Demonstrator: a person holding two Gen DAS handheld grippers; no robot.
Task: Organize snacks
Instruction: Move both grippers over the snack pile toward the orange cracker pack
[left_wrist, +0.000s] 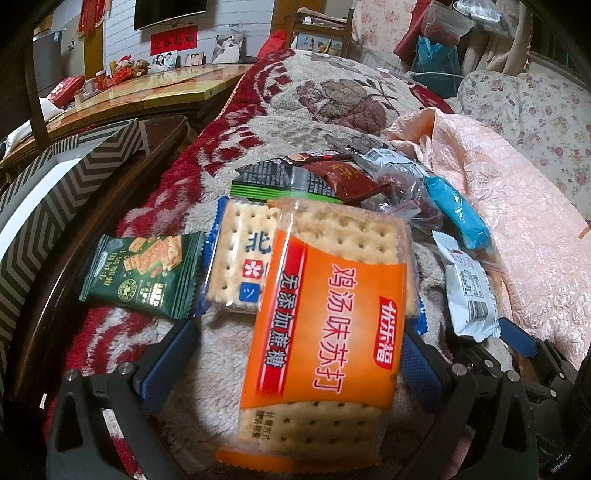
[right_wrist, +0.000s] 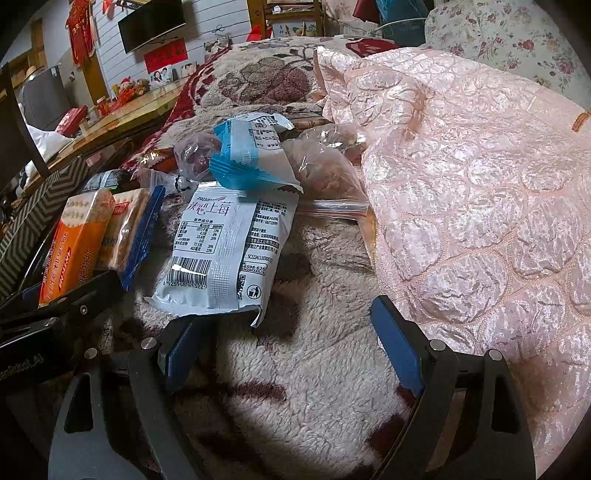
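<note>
The left gripper is spread wide, its blue ribbed pads on either side of an orange cracker pack. The right pad sits at the pack's edge; whether it touches cannot be told. The left pad stands apart from it.

The right gripper is also spread wide and holds nothing. A white packet lies just ahead, its near corner close to the left pad.

To lift the orange pack well, the fingers should likely close gently across its narrow width. The crackers inside are brittle and the film is slick.

The pack is a flat, glossy rectangle with pale, dimpled crackers showing through clear ends. It overlaps a blue cracker pack. Left of that lies a green packet, crimped at the ends. Beyond is a loose heap of small wrappers.

Everything rests on a fluffy blanket, cream with red patterns, soft and uneven. A pink quilt, shiny and puckered, lies to the right. A chevron box stands open at the left, probably the destination.
</note>
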